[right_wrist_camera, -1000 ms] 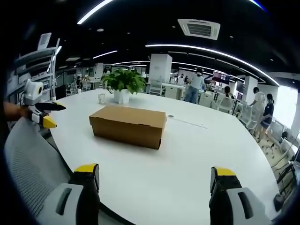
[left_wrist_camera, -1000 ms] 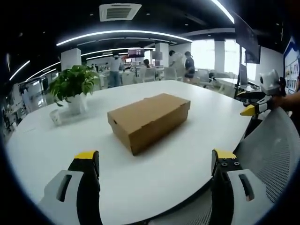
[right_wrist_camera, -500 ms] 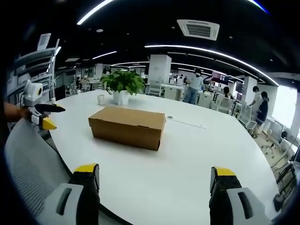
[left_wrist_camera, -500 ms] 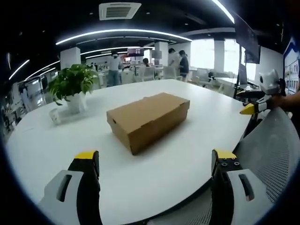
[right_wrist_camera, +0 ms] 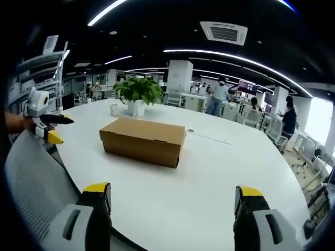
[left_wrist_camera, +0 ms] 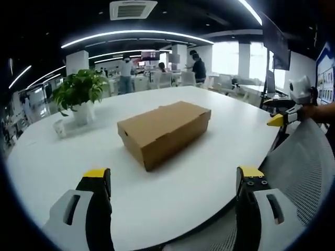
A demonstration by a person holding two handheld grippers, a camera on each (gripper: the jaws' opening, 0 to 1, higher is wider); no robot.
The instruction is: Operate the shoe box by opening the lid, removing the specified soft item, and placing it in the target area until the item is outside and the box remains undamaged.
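Cardboard shoe box (left_wrist_camera: 164, 132), plain brown, lid closed, sits on white table (left_wrist_camera: 209, 172); both hand-held grippers gape wide.

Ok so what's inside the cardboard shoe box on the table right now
That cannot be seen. The shoe box sits on the white table with its lid fully closed, so any contents are covered. Both grippers, left gripper and right gripper, are open and well short of it.

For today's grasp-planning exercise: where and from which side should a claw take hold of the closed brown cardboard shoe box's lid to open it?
Probably the lid's lower lip along the long front side of the brown cardboard shoe box, approached from the table edge: the box lies flat and closed, that side facing both open claws.
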